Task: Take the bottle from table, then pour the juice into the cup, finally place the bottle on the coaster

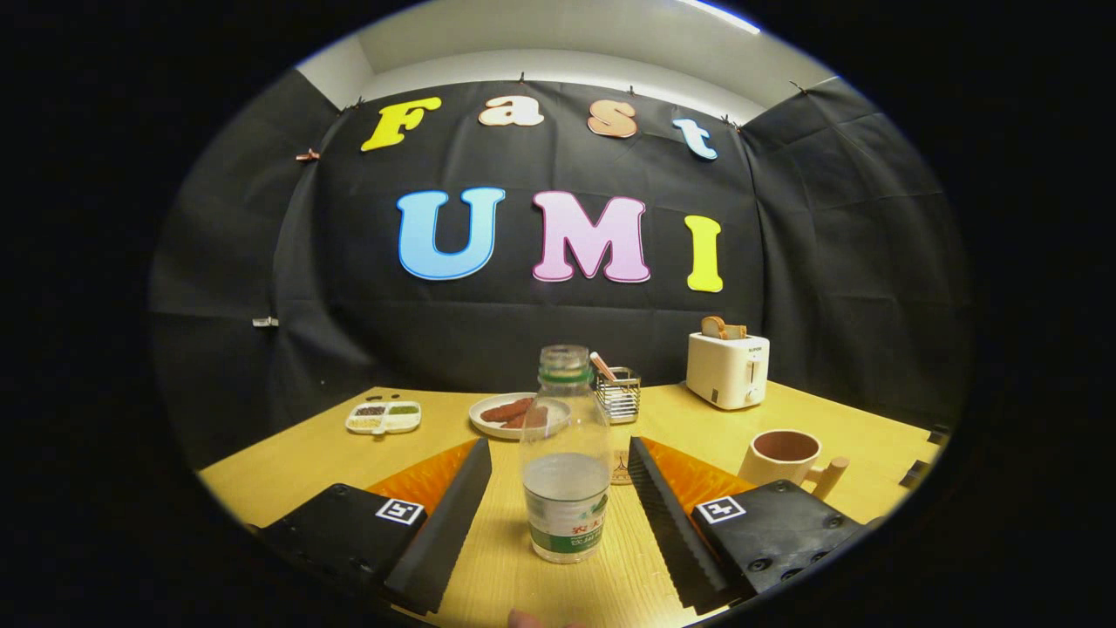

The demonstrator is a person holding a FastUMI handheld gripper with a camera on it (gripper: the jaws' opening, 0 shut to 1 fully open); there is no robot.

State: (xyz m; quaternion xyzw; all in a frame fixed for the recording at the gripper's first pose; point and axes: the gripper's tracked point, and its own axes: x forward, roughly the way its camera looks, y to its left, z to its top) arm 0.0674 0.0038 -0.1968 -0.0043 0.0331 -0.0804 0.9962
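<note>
A clear plastic bottle [566,453] with no cap, a green neck ring and a green label stands upright on the wooden table [296,462], partly filled with clear liquid. My gripper [558,467] is open, and the bottle stands between its two fingers without either one touching it. A beige cup [786,458] with a wooden handle sits beyond the right finger. A round coaster [620,471] lies just behind the bottle, mostly hidden by it.
A white toaster [727,368] with bread stands at the back right. A wire holder [618,392], a plate of sausages [510,413] and a small divided dish [384,417] line the back of the table.
</note>
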